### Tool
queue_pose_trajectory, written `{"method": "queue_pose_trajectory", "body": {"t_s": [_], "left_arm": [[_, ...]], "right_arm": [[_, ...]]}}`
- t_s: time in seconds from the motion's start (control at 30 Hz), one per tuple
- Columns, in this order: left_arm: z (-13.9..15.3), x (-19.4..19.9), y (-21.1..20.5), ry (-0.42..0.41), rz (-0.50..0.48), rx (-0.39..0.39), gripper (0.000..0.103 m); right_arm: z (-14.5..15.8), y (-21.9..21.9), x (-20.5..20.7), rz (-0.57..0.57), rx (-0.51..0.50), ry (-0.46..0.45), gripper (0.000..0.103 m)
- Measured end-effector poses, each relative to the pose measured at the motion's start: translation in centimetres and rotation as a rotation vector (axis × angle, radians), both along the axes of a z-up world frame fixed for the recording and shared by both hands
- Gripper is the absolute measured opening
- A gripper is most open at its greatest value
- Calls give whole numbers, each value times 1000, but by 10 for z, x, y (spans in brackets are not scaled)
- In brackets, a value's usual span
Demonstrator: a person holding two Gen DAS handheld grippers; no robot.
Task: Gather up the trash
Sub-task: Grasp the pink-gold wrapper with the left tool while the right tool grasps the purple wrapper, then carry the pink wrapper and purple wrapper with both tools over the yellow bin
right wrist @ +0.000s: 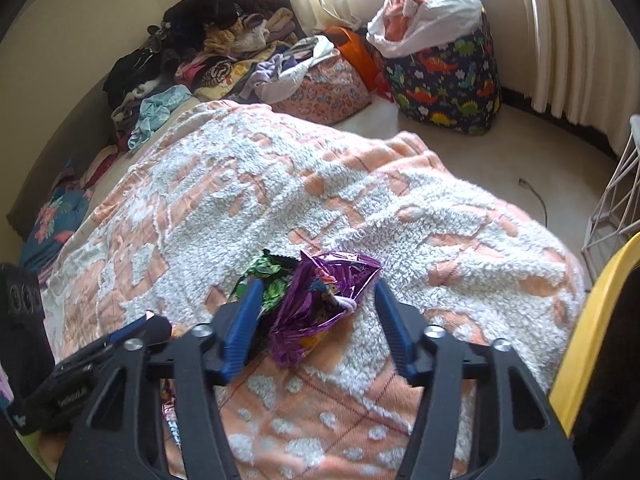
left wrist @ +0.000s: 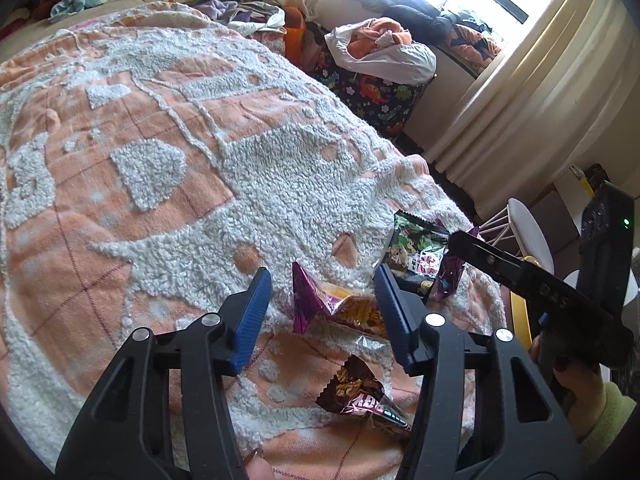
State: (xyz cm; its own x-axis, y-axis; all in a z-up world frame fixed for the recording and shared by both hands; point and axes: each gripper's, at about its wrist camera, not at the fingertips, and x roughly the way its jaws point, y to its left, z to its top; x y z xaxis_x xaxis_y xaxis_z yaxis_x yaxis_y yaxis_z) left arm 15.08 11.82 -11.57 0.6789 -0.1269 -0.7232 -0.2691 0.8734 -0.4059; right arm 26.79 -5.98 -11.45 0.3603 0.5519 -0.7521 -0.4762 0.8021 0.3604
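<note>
Several snack wrappers lie on an orange and white fluffy blanket (left wrist: 152, 184) on a bed. In the left wrist view a crumpled magenta and yellow wrapper (left wrist: 340, 308) sits between the blue pads of my left gripper (left wrist: 322, 280), which is open with clear space on the left side. A brown and red wrapper (left wrist: 360, 396) lies closer, under the gripper. In the right wrist view a purple foil wrapper (right wrist: 316, 300) stands between the pads of my right gripper (right wrist: 317, 284), which is open, with a gap at the right pad. A green wrapper (right wrist: 268, 276) lies just behind the left pad.
A dinosaur-print bag (right wrist: 444, 84) stuffed with laundry stands on the floor past the bed. Clothes (right wrist: 208, 52) are piled along the far wall. A white wire rack (right wrist: 616, 200) and a yellow rim (right wrist: 592, 320) are at the right. A hand (left wrist: 576, 384) holds the right gripper.
</note>
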Motion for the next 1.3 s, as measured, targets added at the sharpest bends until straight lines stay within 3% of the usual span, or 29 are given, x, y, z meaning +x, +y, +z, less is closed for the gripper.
{"method": "queue_pose_trajectory", "body": {"t_s": [0.03, 0.17, 0.37, 0.83, 1.3], "left_arm": [[-1, 0, -1, 4, -5, 0, 40], [-6, 2, -4, 16, -20, -6, 29], [-4, 5, -8, 12, -34, -3, 26], [36, -1, -13, -73, -32, 45, 24], [69, -7, -46, -138, -89, 86, 24]], "right_arm": [[-4, 0, 2, 1, -1, 17, 41], [-10, -7, 2, 6, 24, 41, 34], [-8, -22, -7, -9, 53, 46, 28], [23, -54, -34, -27, 95, -16, 27], [55, -78, -55, -40, 137, -75, 27]]}}
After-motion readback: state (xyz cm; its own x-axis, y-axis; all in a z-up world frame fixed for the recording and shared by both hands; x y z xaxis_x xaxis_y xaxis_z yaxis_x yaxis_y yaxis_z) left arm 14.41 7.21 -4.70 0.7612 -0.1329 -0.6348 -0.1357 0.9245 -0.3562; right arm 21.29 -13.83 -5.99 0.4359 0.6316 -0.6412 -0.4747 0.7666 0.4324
